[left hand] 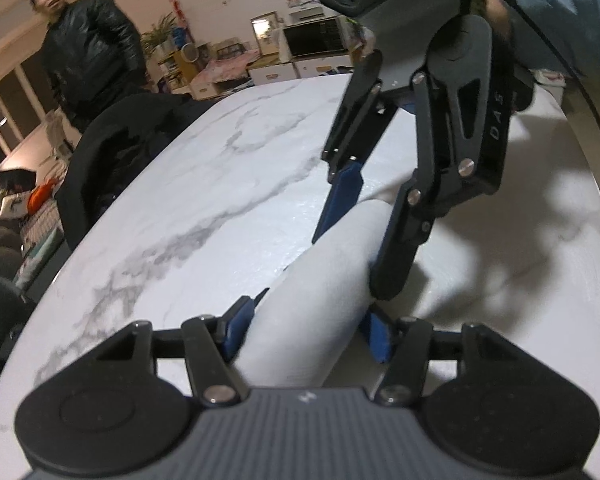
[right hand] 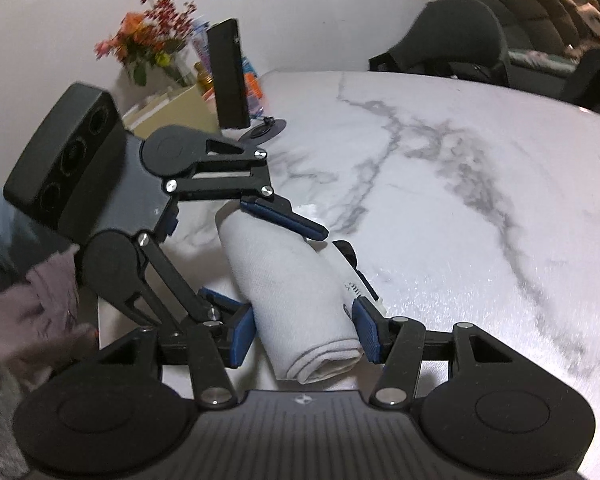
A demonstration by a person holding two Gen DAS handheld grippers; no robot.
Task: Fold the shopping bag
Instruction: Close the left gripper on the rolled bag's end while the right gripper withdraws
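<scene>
Only rightward: bag (right hand: 296, 292) roll's layered end

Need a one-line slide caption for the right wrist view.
Both tongs, left and right, grip a rolled white shopping bag on the marble table.

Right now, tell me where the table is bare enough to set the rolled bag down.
Bare marble table lies beyond the rolled bag. It is crowded where left gripper and right gripper hold it, and by the phone stand.
</scene>
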